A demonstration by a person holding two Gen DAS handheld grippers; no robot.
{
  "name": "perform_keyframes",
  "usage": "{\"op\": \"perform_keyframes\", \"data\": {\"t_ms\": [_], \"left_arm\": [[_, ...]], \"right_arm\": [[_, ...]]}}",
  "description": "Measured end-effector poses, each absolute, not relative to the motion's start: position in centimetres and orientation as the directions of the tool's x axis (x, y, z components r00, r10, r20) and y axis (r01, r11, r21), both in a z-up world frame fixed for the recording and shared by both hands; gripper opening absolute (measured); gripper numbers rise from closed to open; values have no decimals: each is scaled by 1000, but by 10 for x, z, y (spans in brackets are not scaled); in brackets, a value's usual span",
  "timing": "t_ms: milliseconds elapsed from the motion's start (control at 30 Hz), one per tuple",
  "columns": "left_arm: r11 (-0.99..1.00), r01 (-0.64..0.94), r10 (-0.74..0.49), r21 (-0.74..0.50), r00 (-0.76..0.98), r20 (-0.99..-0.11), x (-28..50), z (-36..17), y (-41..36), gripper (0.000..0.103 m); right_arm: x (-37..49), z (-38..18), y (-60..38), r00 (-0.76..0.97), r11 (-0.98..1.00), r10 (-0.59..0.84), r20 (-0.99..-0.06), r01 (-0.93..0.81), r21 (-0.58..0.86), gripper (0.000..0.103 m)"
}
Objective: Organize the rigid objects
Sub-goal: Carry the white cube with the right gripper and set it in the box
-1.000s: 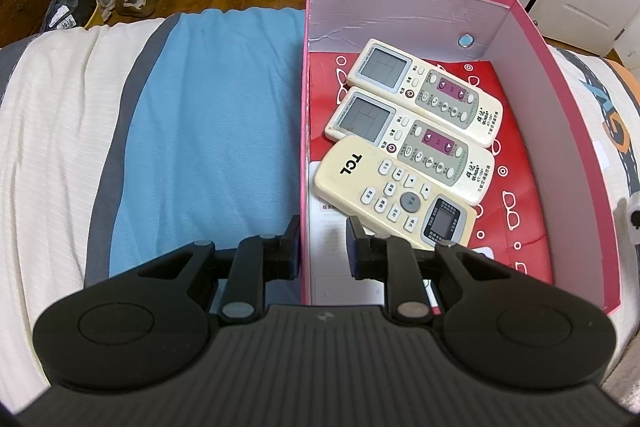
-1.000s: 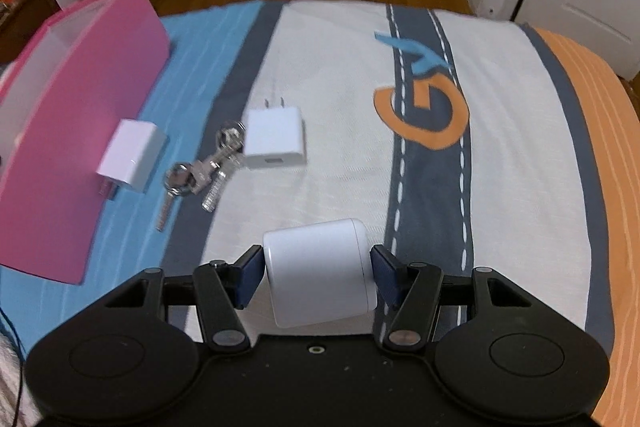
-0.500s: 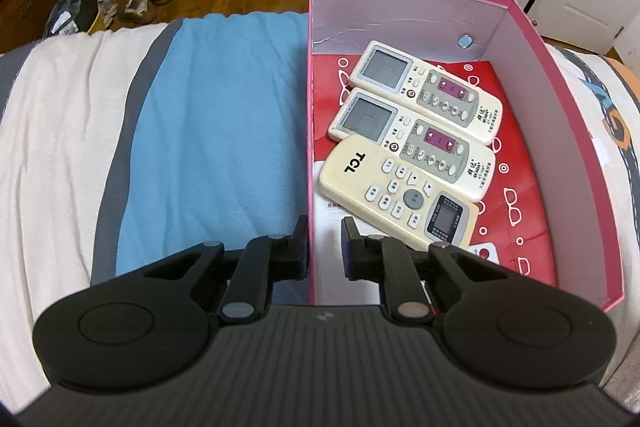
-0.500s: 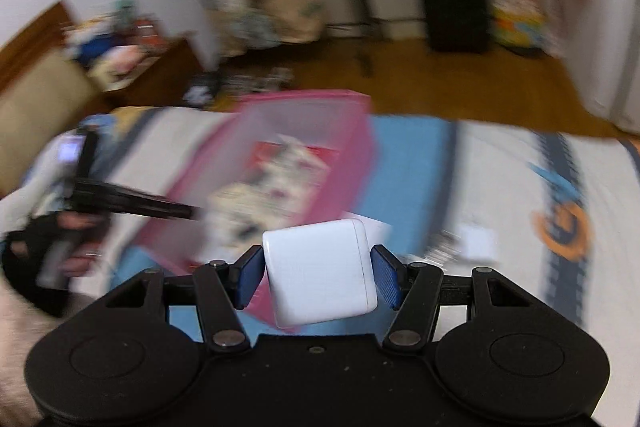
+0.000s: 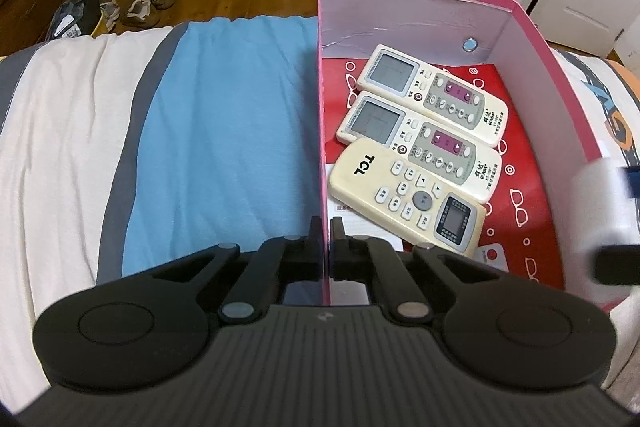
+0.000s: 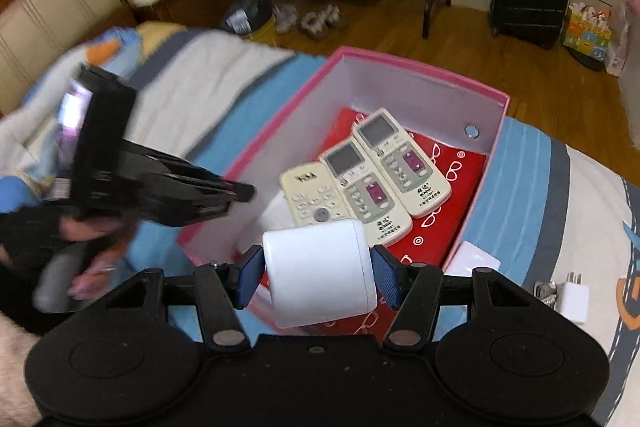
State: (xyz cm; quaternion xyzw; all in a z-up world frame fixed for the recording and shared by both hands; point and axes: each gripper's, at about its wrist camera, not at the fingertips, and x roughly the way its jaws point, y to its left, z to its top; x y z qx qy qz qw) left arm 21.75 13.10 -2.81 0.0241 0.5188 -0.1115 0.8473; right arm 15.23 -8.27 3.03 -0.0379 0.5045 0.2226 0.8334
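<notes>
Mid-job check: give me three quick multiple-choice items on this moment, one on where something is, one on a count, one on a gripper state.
1. Where is the white block?
A. Between the right gripper's fingers, over the pink box
B. On the bed
C. Under the remotes

2. How many remotes lie in the box?
A. One
B. Two
C. Three

3. What is the left gripper doing?
A. Open in air
B. Pinching the box wall
C. Holding a remote

Answers: 1 A, the blue pads flank it above the box. 2 C, two grey-faced remotes and a TCL remote. 3 B, one finger sits on each side of the wall.
</notes>
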Motion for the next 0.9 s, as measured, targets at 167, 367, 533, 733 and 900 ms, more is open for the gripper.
{"op": "perform_keyframes", "data": {"t_ms": [167,367,533,733,900], "left_arm": [[971,227,-170,-74,441,-881,217,-28,131,2],[970,232,-174,-74,444,-879,216,-28,132,2],[969,231,-179,-81,443,-878,216,-29,133,3],[968,237,-182,-82,442,-878,217,-29,132,3],[967,240,-181,-80,437,-881,217,-28,131,5]], "right_arm": [[167,2,-64,342,897,236,-910,-437,69,63],[176,-24,-43,332,859,96,-938,-503,-90,63],[182,-47,-33,279,789,-1,-960,-589,-172,64],[167,-19,-53,369,807,100,-924,-574,-142,73],[145,24,-82,436,844,154,-887,-524,-111,73]]}}
